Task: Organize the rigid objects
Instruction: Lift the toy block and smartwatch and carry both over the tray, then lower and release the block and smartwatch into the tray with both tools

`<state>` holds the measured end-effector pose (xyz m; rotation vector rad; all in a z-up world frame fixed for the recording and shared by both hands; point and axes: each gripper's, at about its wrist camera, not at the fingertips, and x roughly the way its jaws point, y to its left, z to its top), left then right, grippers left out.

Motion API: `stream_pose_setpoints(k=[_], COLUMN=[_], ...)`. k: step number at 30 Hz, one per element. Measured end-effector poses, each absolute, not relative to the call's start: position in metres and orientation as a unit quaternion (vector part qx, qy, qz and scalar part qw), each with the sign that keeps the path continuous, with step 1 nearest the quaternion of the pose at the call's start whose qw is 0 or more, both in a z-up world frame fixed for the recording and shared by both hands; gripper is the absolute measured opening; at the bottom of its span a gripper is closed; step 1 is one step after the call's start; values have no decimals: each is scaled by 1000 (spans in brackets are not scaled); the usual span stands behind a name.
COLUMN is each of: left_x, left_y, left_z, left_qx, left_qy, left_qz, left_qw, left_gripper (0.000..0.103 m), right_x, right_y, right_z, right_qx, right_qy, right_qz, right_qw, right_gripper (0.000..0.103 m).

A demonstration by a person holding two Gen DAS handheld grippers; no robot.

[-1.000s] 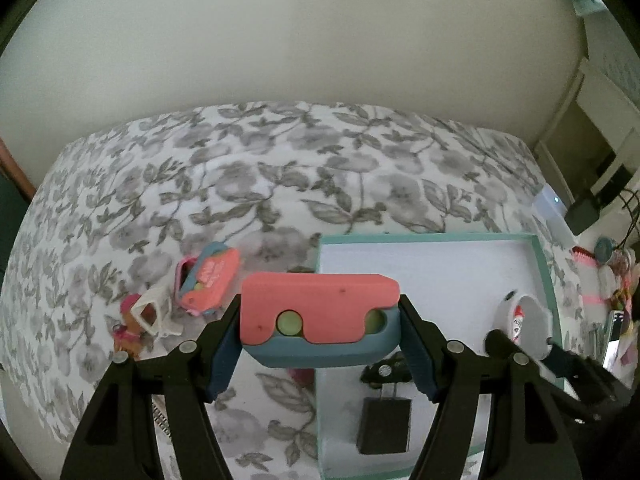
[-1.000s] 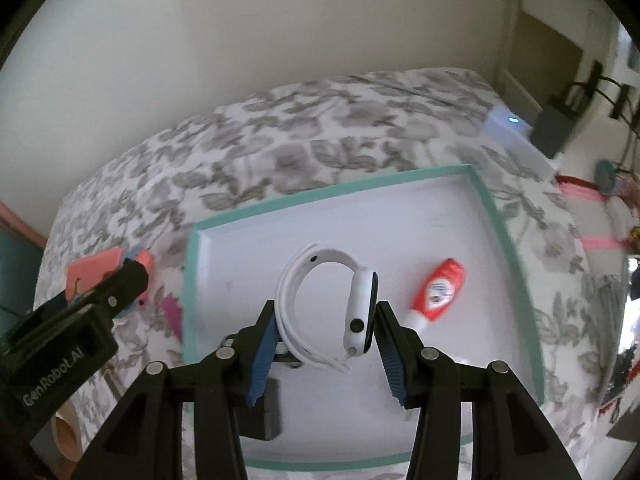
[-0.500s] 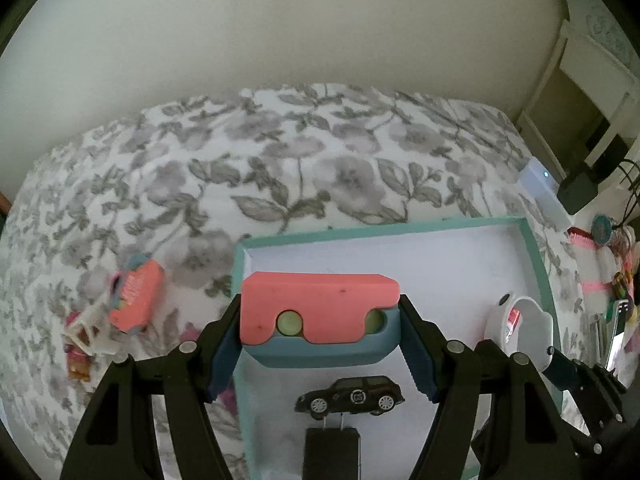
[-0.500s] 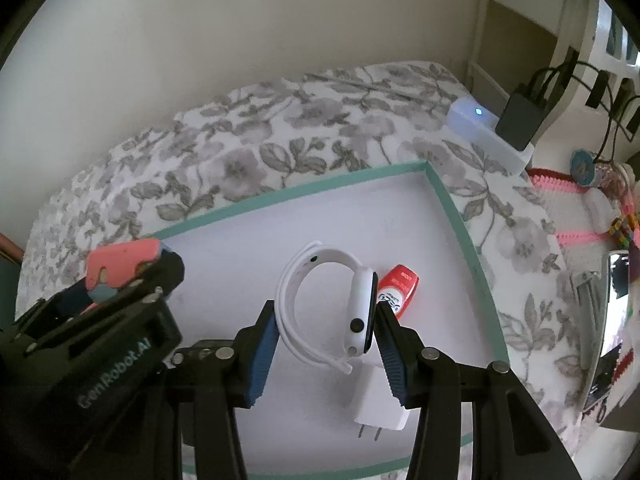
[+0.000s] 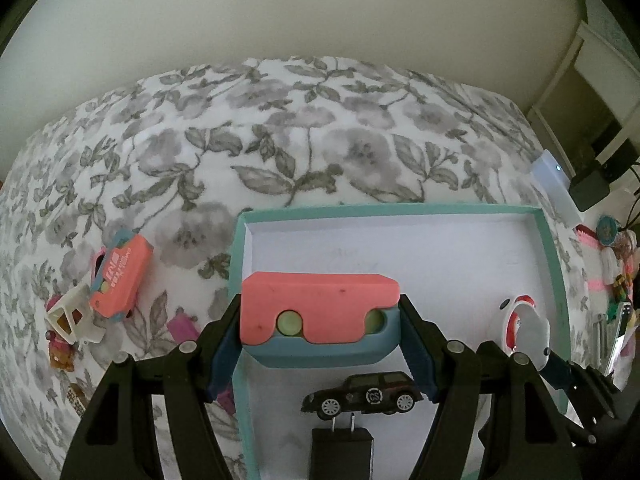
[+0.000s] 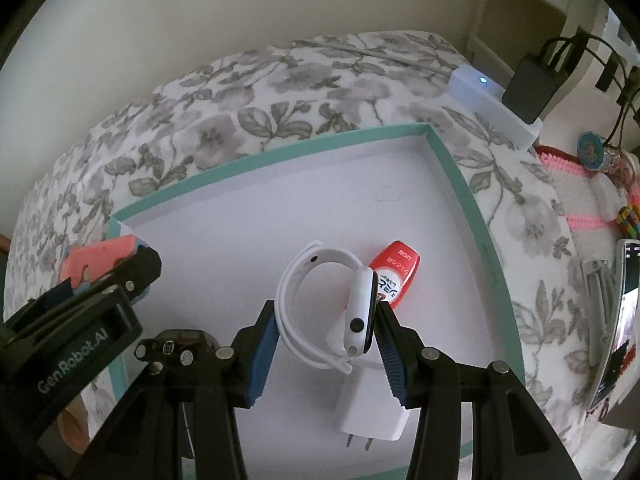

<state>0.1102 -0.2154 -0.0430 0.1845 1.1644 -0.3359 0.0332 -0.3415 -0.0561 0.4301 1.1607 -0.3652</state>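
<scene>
My left gripper (image 5: 322, 344) is shut on a coral and blue block toy (image 5: 320, 316), held over the left part of the teal-rimmed white tray (image 5: 400, 210). The same toy (image 6: 100, 258) shows at the left of the right wrist view. My right gripper (image 6: 326, 344) is shut on a white smartwatch (image 6: 360, 308), its band looped to the left, above the tray (image 6: 280, 152). In the tray lie a black toy car (image 5: 362, 396), a black plug adapter (image 5: 342, 452), a white plug adapter (image 6: 374, 408) and a red tube (image 6: 394, 270).
On the flowered bedspread left of the tray lie a second coral block toy (image 5: 120, 276), a white frame piece (image 5: 72, 316), a small figure (image 5: 58, 354) and a pink piece (image 5: 184, 328). A white power strip (image 6: 492, 100) with a black charger sits beyond the tray's far right corner.
Both grippers have sunk closer to the tray and shifted right, keeping their loads. The loose toys on the bedspread slid left in the left view; the white adapter came into the right view.
</scene>
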Motion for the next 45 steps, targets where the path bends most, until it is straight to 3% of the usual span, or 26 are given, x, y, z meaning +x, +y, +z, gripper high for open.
stream_pose_setpoints(k=[18,22,27,29,32,34,45], left_x=[110,111,113,114,117,119,127], left_y=[-211,-208,-204,-201,-194,-188,-168], left_z=[-38,-37,-34,-32,-30,-29,-33], left_qx=[97,96,91,87,80,74,44], left_qy=[551,552,551,549,545,544,548], left_qz=[-138,-131,-124,-117,-103,-93,-50], left_qw=[817,818,820,823,828,830,834], left_gripper=[74,76,80,87,92,92,97], right_x=[37,37,37,37,36,36,34], right_y=[-338,-339,-337,-337,-337,-337,-339], right_z=[-59,-58,-52,-47,-43,-43,-44], right_qx=[191,185,178,173,169,173,178], right_qy=[550,550,544,540,531,528,523], right_qz=[-169,-174,-174,-175,-181,-182,-188], right_qw=[796,796,801,805,811,811,812], right_gripper=[51,66,71,74,95,103,103])
